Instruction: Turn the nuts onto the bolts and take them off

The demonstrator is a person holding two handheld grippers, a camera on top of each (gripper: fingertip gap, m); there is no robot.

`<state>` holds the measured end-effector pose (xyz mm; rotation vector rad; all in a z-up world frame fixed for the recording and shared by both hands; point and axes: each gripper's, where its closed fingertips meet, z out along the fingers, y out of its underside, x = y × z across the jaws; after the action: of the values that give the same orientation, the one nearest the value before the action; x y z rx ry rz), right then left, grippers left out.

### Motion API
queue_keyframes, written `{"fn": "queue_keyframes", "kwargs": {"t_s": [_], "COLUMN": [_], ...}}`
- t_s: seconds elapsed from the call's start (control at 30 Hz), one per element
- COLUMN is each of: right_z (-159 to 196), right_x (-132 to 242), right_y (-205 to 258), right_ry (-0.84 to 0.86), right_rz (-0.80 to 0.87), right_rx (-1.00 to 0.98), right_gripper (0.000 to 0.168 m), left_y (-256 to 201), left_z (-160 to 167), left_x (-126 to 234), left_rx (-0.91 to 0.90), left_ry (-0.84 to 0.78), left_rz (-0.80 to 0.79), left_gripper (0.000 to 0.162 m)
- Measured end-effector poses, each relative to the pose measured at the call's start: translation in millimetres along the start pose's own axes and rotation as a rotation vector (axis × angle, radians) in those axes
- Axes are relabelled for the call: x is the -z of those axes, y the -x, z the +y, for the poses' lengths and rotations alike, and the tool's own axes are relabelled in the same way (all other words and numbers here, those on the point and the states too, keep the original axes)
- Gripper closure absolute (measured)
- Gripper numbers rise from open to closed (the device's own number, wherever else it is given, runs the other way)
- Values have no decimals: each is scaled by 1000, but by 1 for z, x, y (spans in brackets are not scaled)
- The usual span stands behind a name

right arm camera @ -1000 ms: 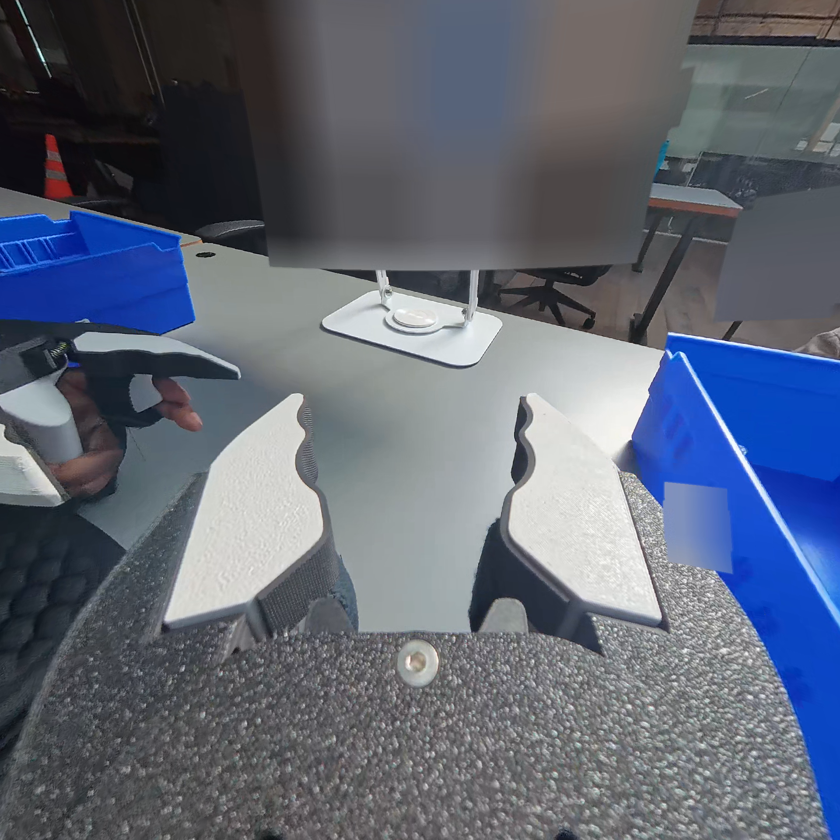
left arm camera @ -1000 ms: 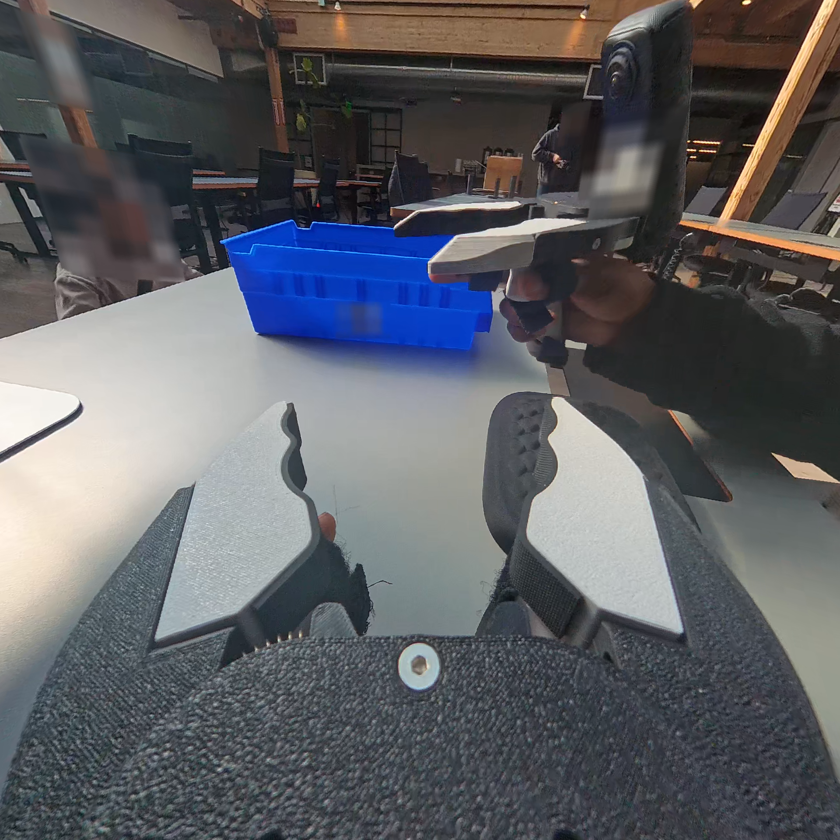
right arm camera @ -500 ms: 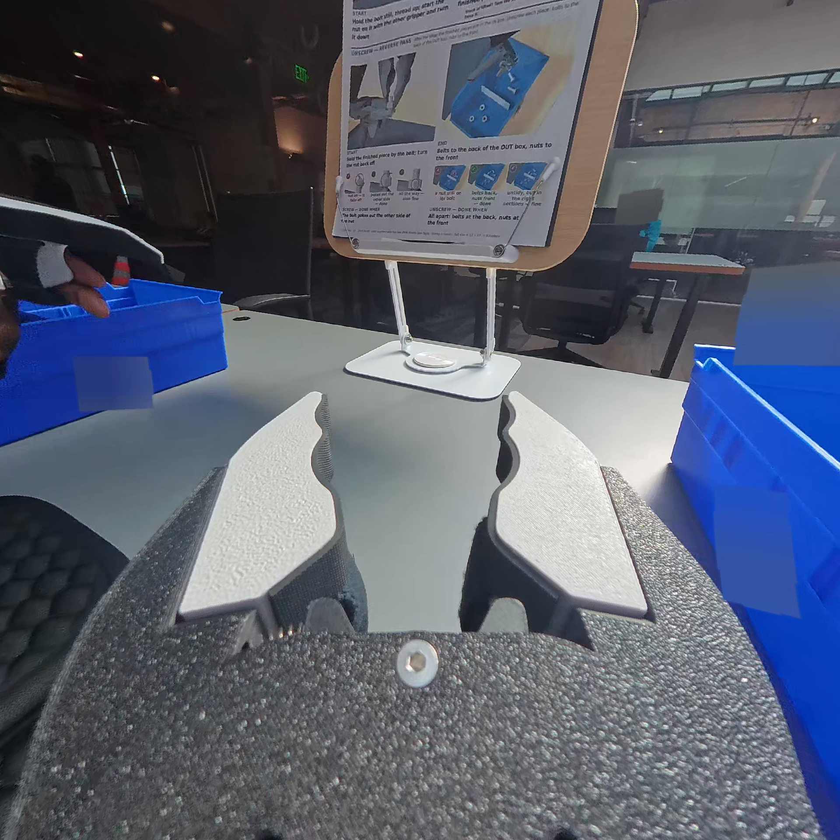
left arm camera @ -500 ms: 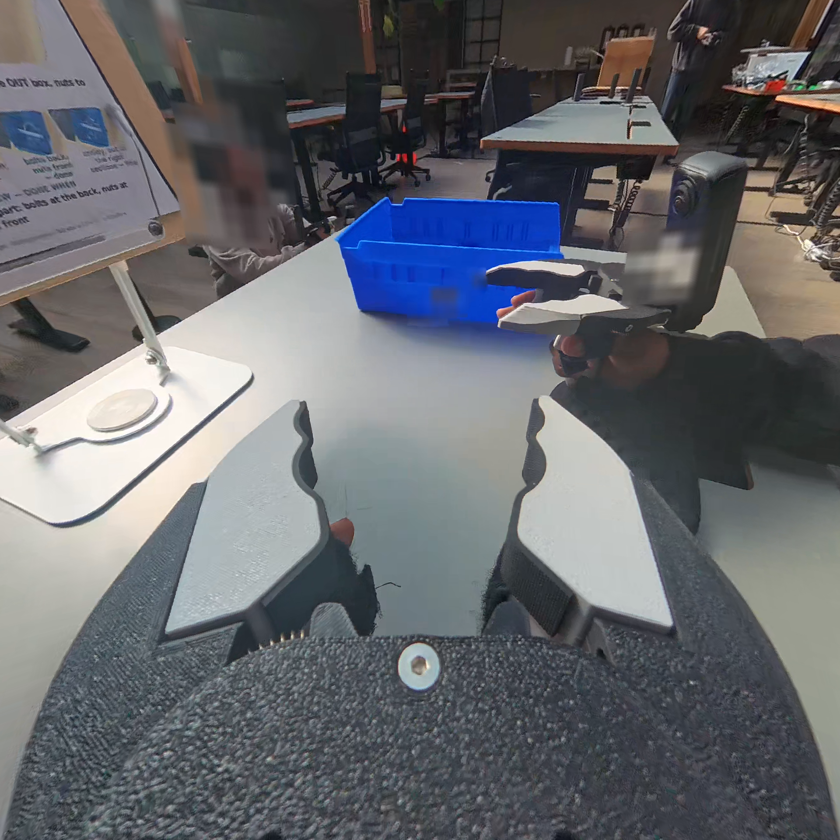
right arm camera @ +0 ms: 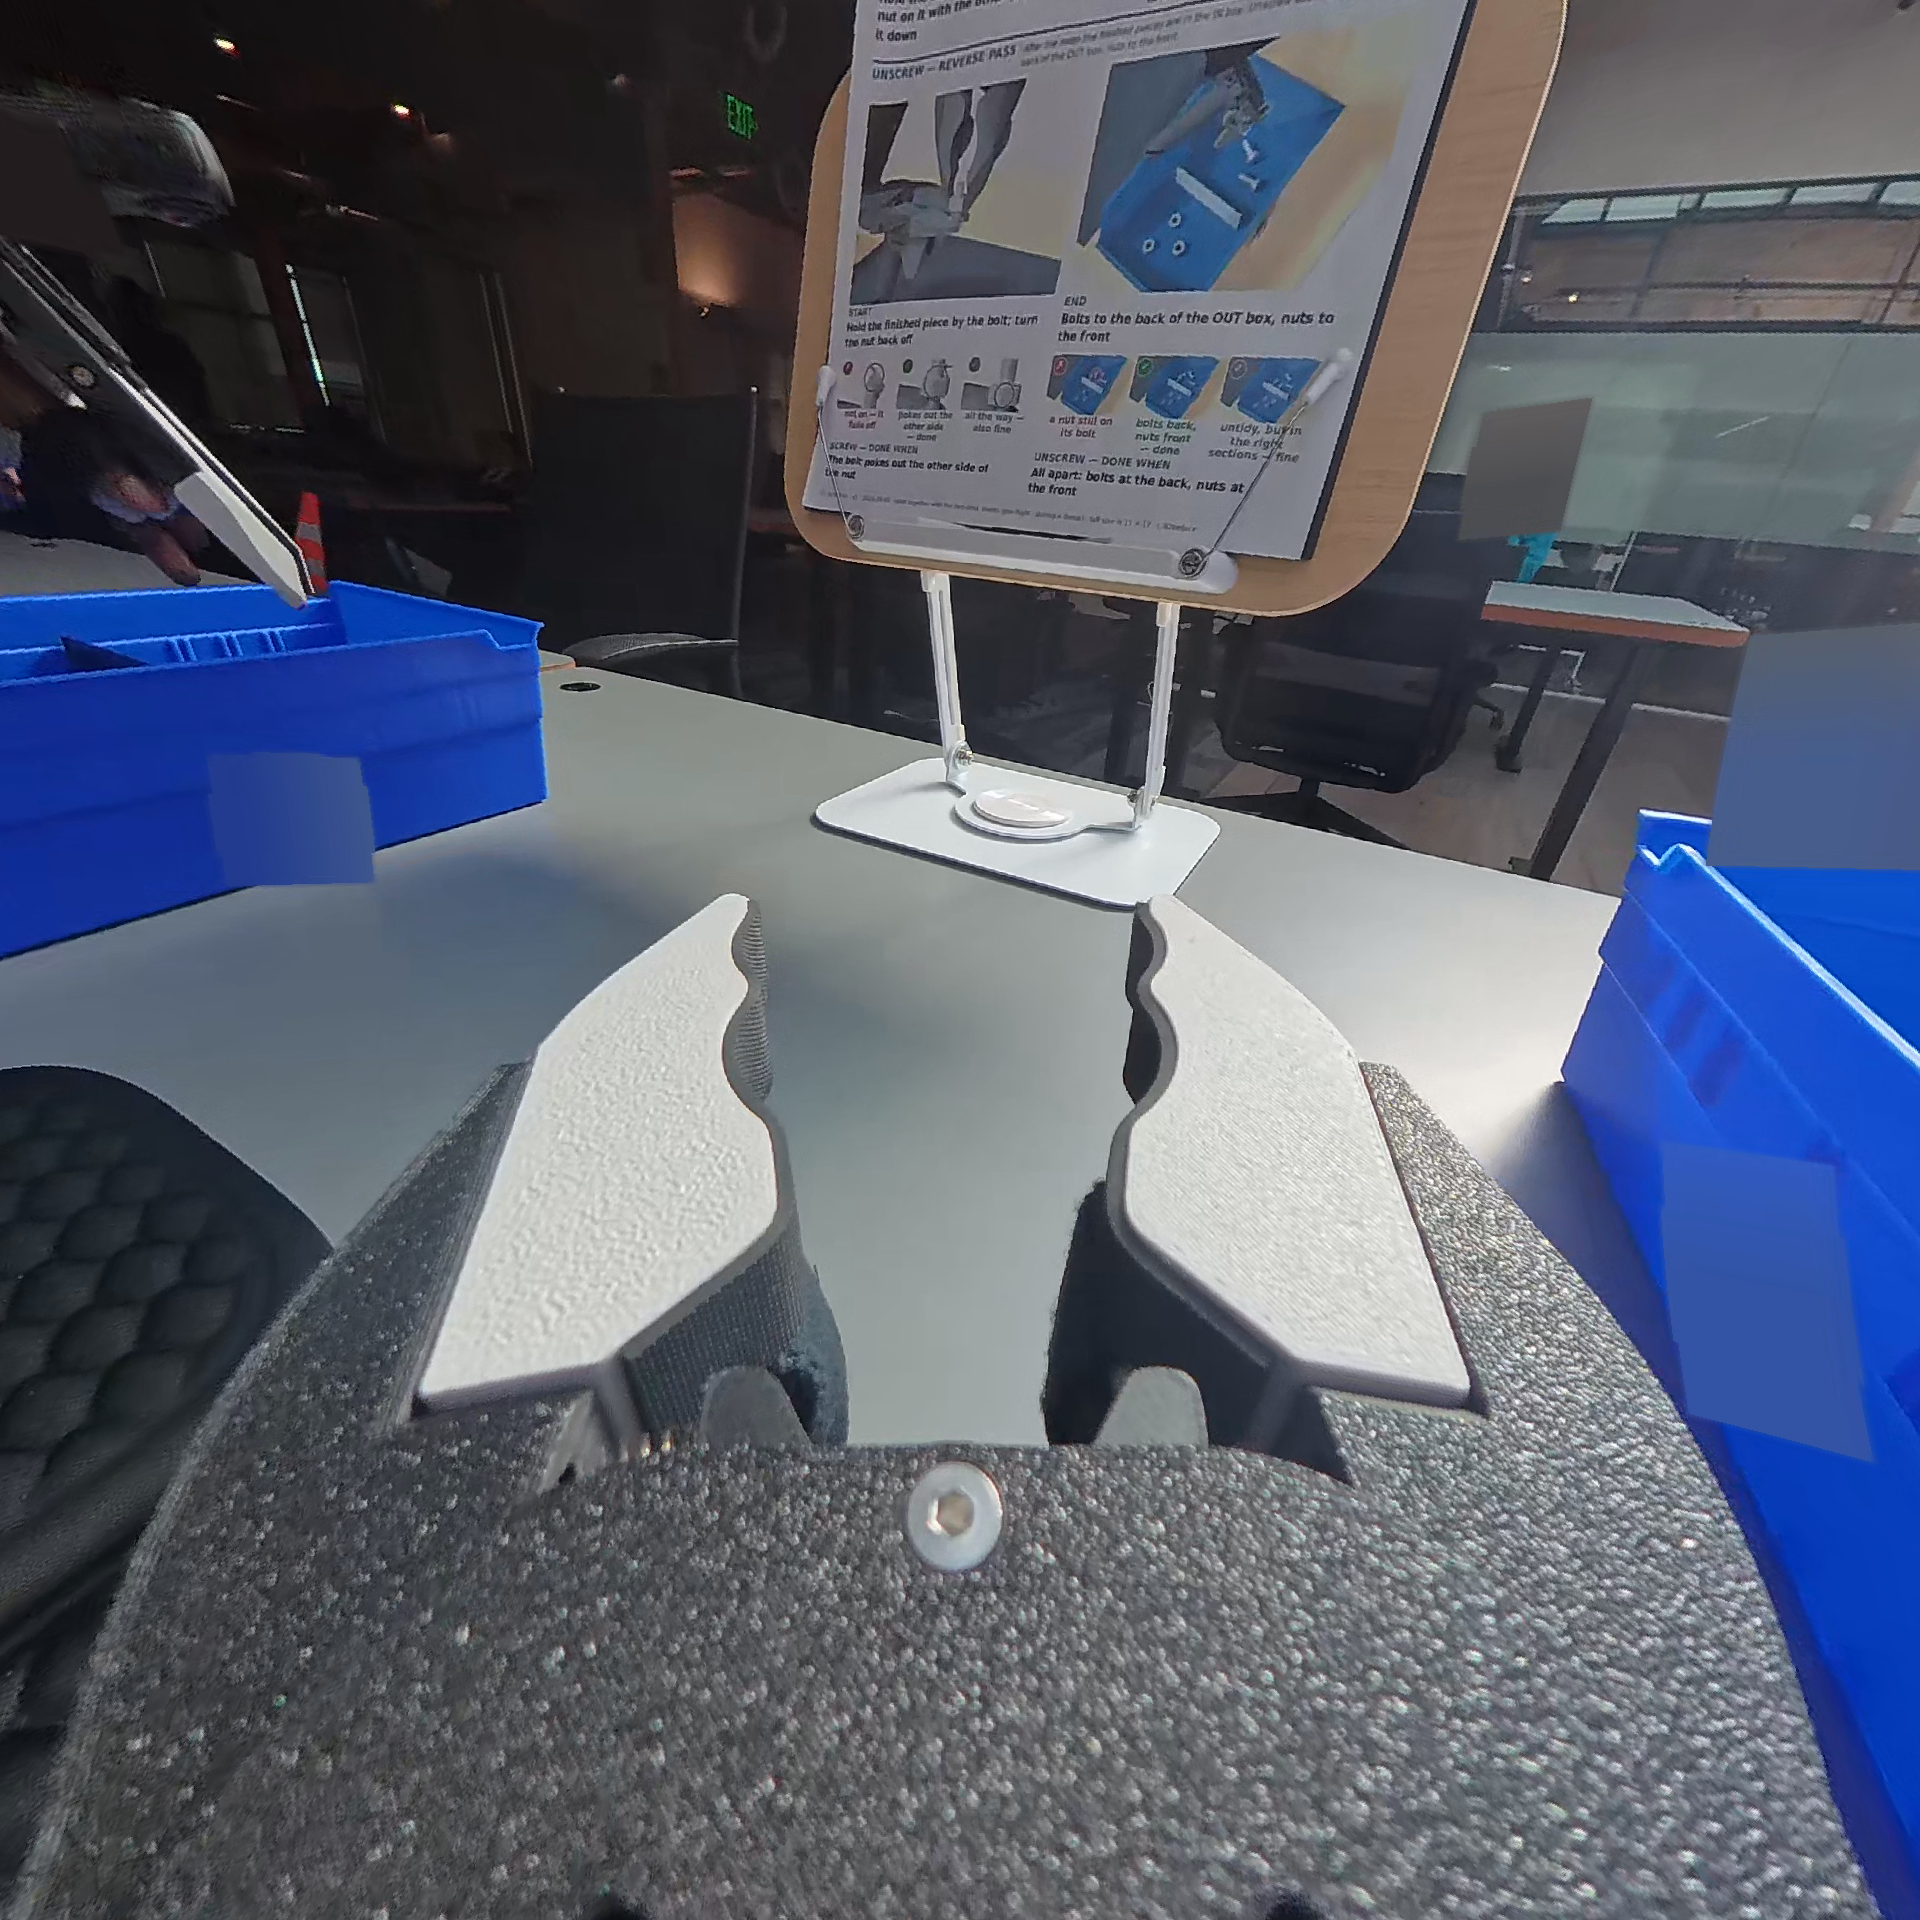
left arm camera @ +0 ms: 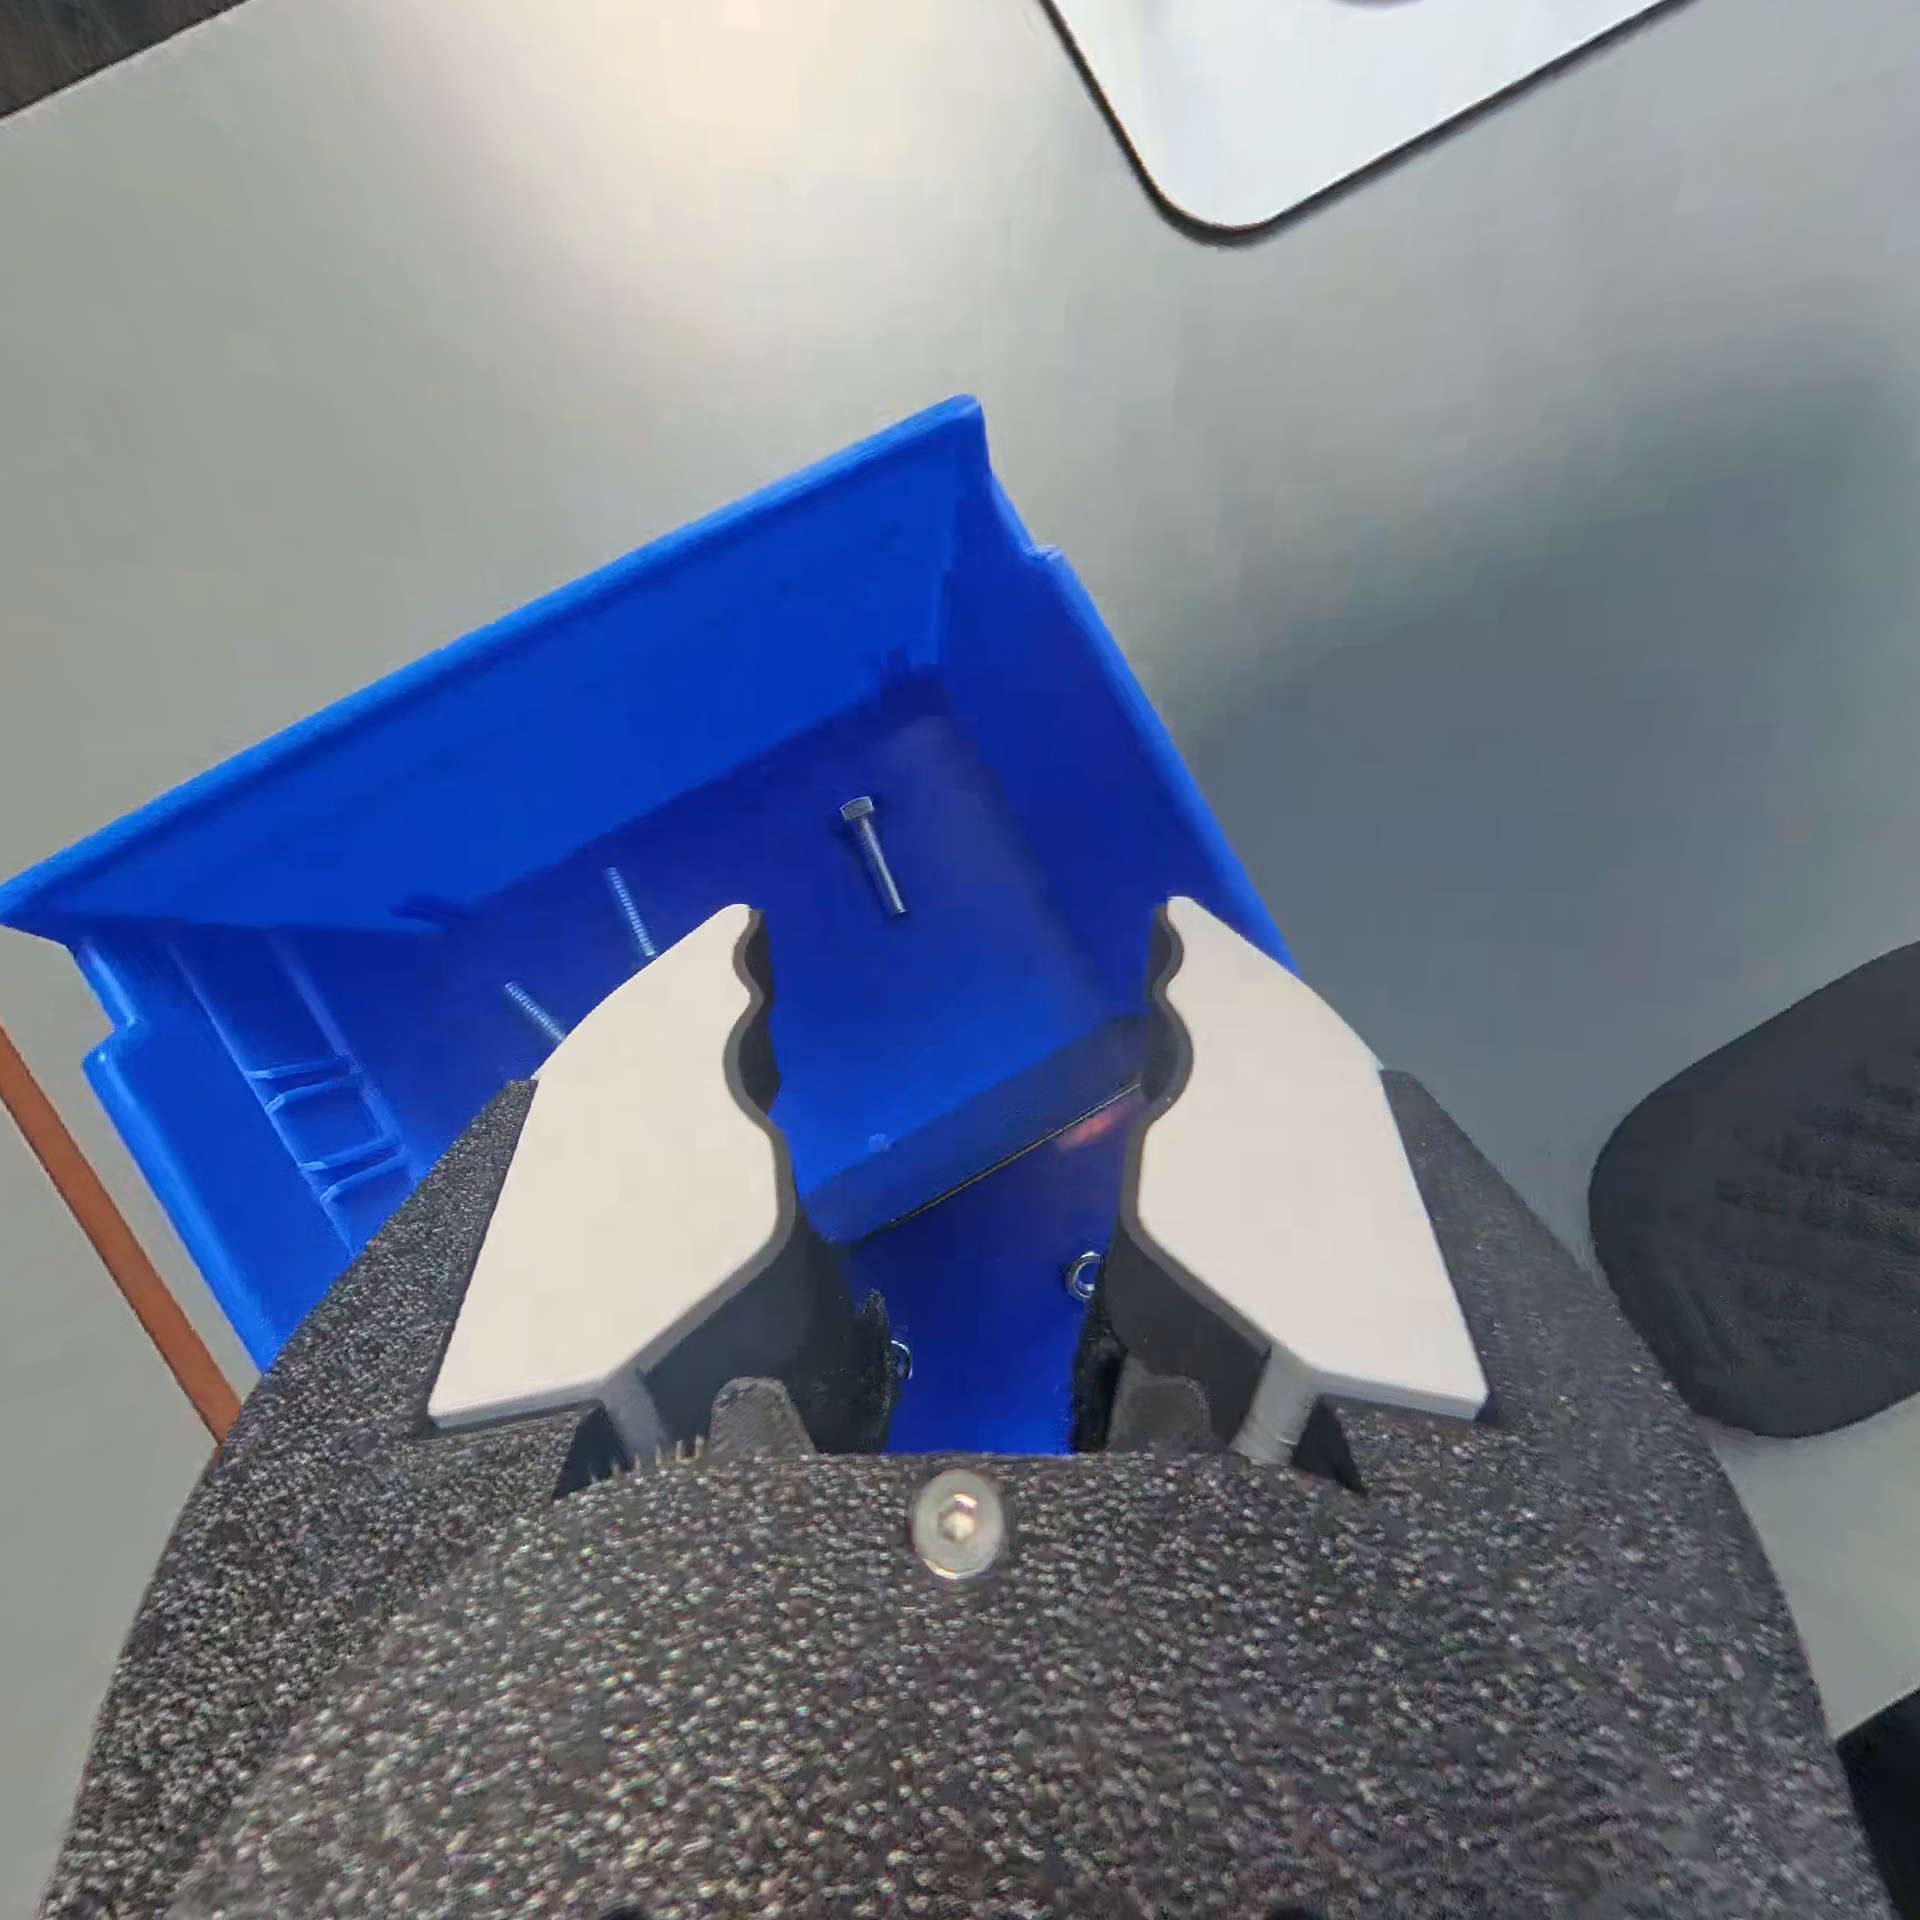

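In the left wrist view my left gripper is open and empty, pointing down into a blue bin. On the bin floor lie a bolt with its head showing and two more bolts partly behind my left finger. A divider crosses the bin; a nut lies on the near side of it. In the right wrist view my right gripper is open and empty, low over the grey table. The left gripper's tip shows over the same bin at the left.
An instruction board on a white stand is at the table's far side; its base shows in the left wrist view. A second blue bin stands close at my right. A black padded mat lies on the table. The grippers' ends are close to 45 cm from one another.
My left gripper has swung from facing across the table to pointing down over the left blue bin. My right gripper has turned and now faces the board, still open.
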<state>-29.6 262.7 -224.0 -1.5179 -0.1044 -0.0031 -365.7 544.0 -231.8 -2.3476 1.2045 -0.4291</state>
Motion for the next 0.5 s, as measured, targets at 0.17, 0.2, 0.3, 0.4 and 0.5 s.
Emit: {"fn": "queue_keyframes", "kwargs": {"t_s": [0.17,0.2,0.3,0.4,0.5], "right_z": [1,1,0,0,-1], "right_x": [0,0,0,0,1], "right_y": [3,3,3,4,4], "right_ry": [6,7,4,2,-2], "right_rz": [-14,-16,-20,-24,-24], "right_rx": [6,6,8,6,4], "right_gripper": [103,104,105,105,106], "left_y": [45,51,63,76,84], "left_z": [23,27,34,38,45], "left_x": [-34,-40,-54,-63,-69], "left_rx": [105,124,157,181,193], "left_ry": [188,216,295,345,393], "left_rz": [-62,-67,-74,-103,-128], "left_gripper": [101,102,106,108,108]}}
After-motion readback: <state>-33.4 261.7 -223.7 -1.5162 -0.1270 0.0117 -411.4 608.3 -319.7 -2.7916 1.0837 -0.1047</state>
